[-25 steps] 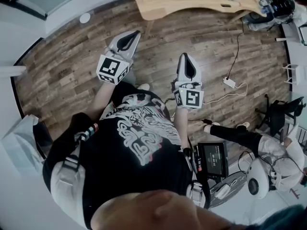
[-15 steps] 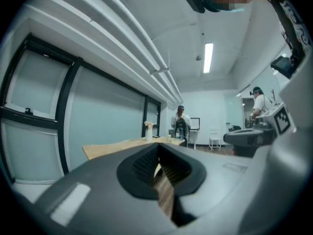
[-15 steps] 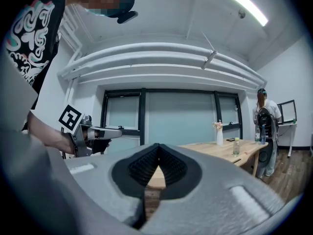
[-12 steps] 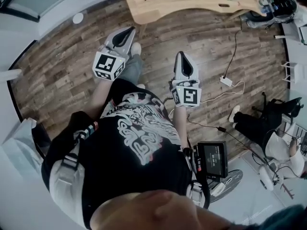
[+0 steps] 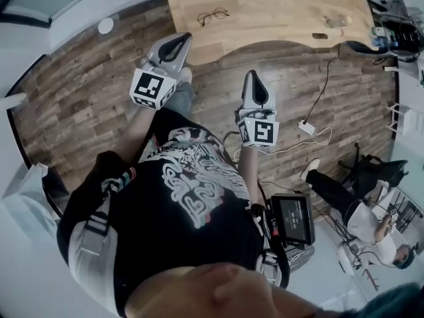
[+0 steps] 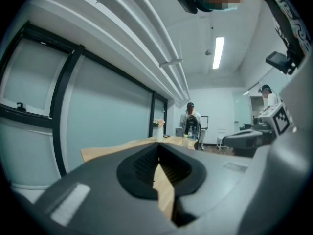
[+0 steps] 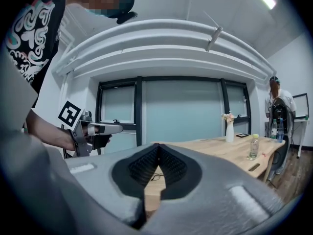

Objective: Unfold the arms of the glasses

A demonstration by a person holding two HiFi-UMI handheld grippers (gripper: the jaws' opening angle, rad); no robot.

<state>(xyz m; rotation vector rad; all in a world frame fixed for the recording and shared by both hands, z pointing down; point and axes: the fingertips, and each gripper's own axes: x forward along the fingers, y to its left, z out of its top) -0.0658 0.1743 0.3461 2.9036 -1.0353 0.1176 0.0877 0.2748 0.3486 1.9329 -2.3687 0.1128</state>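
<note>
The thin-rimmed glasses (image 5: pixel 213 16) lie on the wooden table (image 5: pixel 285 8) near its left end, well ahead of both grippers. In the right gripper view the glasses (image 7: pixel 156 177) show small and far off through the gap under the jaws; I cannot tell whether their arms are folded. My left gripper (image 5: pixel 183 39) is shut and empty, with its tip at the table's front edge, below and left of the glasses. My right gripper (image 5: pixel 252 75) is also shut and empty, held over the wooden floor short of the table. The left gripper (image 7: pixel 119 127) appears at the left of the right gripper view.
A clear bottle (image 7: pixel 253 147) and a white vase (image 7: pixel 229 131) stand further along the table. A power strip (image 5: pixel 306 127) and its cables lie on the floor to my right. A seated person (image 5: pixel 351 211) and a chair (image 5: pixel 374 167) are at the right.
The table and the glasses have come closer and lower in the head view. Both grippers stay shut and held out in front, now nearer the table's edge.
</note>
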